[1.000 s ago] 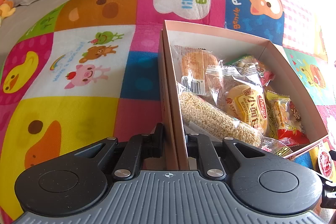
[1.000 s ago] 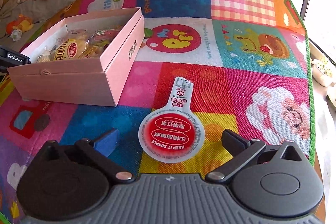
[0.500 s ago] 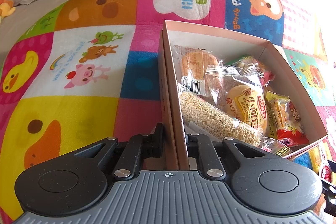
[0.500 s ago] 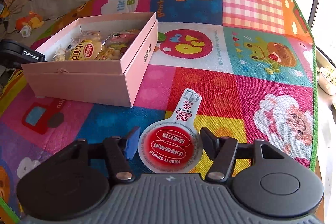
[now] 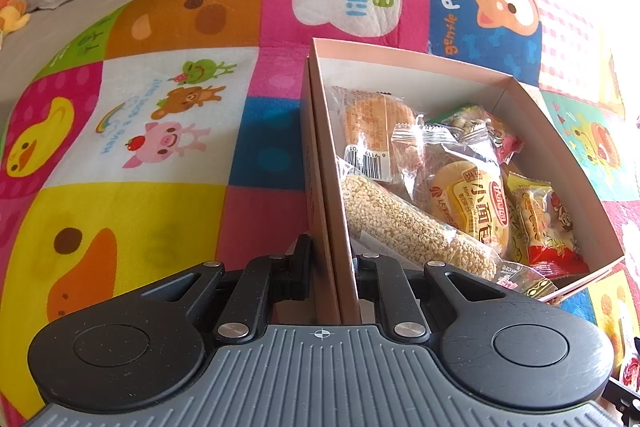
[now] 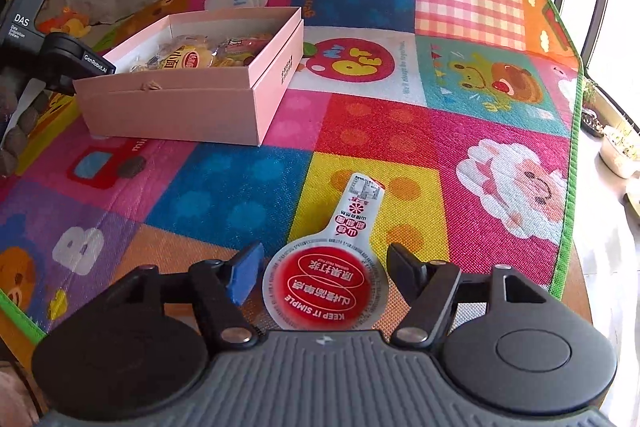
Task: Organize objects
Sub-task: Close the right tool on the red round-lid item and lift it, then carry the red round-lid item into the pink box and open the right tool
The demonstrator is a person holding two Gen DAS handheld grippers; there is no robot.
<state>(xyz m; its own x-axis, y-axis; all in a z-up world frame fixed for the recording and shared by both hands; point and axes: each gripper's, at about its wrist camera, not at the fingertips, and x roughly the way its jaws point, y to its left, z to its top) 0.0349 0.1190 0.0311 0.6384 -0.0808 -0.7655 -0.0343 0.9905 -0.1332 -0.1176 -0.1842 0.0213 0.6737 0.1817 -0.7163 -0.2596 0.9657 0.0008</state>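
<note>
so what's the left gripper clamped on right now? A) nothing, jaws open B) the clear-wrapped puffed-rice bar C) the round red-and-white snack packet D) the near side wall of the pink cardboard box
D: the left gripper has its jaws closed on the near side wall of the pink cardboard box, one finger outside the wall and one inside.

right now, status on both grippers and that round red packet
Left gripper shut on pink box wall. Right gripper open, jaws just reopened partway, round red packet between them, unpinched. Mat path to box clear.
</note>
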